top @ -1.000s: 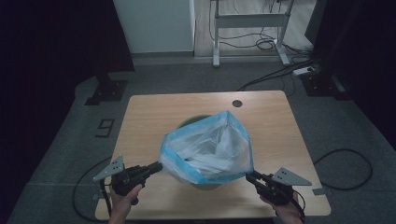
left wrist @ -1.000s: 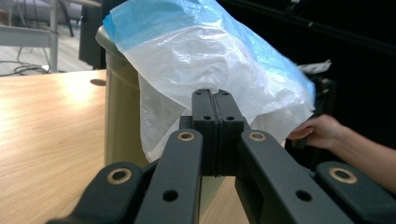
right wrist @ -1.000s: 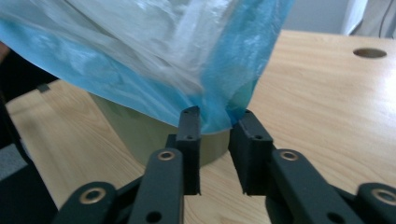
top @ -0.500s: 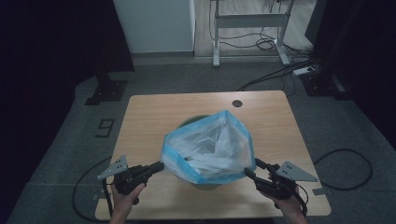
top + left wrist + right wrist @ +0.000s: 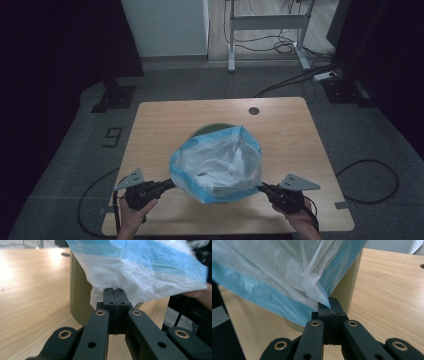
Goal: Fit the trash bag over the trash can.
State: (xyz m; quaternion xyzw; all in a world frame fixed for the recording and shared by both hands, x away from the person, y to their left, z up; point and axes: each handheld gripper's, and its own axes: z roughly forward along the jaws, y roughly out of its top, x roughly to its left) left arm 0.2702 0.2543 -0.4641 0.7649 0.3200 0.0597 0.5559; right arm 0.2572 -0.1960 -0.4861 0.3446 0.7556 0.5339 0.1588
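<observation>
Where your forearms come in at the near edge of the desk point(image 5: 165, 120), you hold one hand-held gripper in each hand, two in all. Your left hand-held gripper point(image 5: 171, 183) has its jaws pressed together on the near-left edge of the plastic bag point(image 5: 217, 162); the left gripper view shows the film pinched between the pads. Your right hand-held gripper point(image 5: 260, 186) has just been closing, and its jaws now stand together on the bag's near-right edge, with a corner of the film caught between them in the right gripper view. A cable trails from each tool off the near edge of the desk.

Between the two tools sits one bag, white inside with a blue band at the rim, its mouth spread wide. It lines one olive-green bin point(image 5: 212, 130), which stands at about the middle of the desk; the bin's far rim shows above the bag, and its wall shows in both gripper views. Nothing lies between either tool and the bag.

Farther off, one round cable hole point(image 5: 254, 110) marks the far right part of the desktop. Beyond the desk, on the floor, lie several cables point(image 5: 295, 80), one metal frame point(image 5: 267, 22) and a number marking point(image 5: 113, 136) at the left.
</observation>
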